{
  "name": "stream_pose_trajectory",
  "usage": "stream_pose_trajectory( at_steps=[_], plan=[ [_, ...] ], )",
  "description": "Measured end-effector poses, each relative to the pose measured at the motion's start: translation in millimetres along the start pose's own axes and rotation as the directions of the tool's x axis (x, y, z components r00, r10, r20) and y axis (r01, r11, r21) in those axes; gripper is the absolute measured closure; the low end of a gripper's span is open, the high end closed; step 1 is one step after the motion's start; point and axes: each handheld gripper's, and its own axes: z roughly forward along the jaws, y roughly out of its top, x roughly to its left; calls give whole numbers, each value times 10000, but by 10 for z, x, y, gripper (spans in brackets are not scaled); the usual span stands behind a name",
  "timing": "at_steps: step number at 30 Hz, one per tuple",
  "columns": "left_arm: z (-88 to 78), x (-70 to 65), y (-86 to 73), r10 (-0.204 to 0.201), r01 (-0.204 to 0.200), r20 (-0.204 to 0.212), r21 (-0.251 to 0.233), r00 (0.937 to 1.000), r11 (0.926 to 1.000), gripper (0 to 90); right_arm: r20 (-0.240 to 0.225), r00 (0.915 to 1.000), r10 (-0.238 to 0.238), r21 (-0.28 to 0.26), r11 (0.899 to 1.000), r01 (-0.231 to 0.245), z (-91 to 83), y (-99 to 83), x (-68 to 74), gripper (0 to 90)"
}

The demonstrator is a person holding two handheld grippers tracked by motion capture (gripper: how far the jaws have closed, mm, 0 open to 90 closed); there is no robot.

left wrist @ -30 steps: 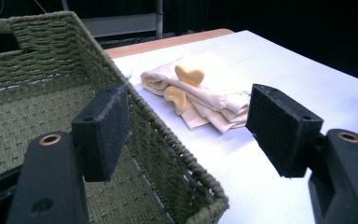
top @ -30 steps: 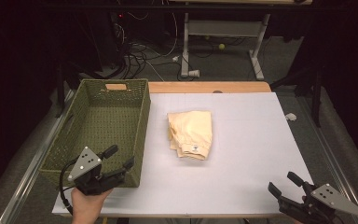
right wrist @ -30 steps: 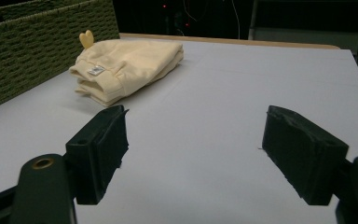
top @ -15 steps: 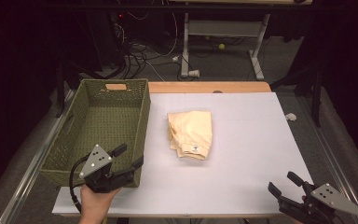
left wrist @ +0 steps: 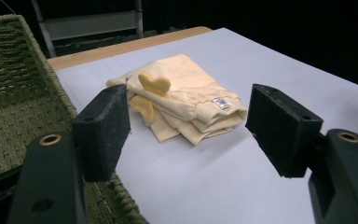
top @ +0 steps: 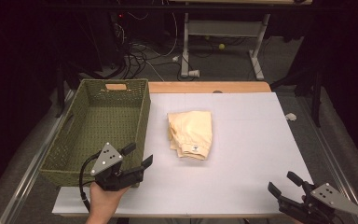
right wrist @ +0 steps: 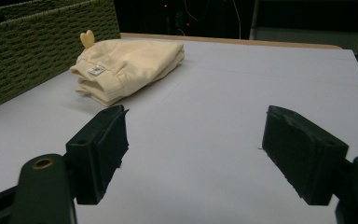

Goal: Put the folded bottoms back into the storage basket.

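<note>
Folded cream garment (top: 191,134) flat on white tabletop (top: 251,140), ahead of left claw (top: 139,162), well apart. Left claw's jaws apart, nothing between. Green woven basket (top: 93,126) just beside left claw. Right claw (top: 284,186) farther off, jaws apart, nothing gripped.

- From your left gripper (top: 137,158), bare table (top: 251,140) lies open up to the folded cloth (top: 191,134).
- The woven basket (top: 98,126) walls off its left side, just beside it.
- Your right gripper (top: 284,184) faces open tabletop too.
</note>
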Motion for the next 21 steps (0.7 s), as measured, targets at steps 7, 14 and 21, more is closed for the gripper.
stream_pose_trajectory(
  at_steps=[7,14,21],
  plan=[
    [81,-50,28,68,-69,171,59,9998,10000,288,-23,10000,13,-12,10000,-13,0,2,-1,228],
    [186,-101,50,125,-131,374,170,9992,9998,288,-24,10000,-9,8,10000,9,4,1,-5,229],
    [267,-149,80,140,-150,529,196,9985,9997,288,-21,10000,-1,4,10000,1,4,1,-4,229]
  ],
)
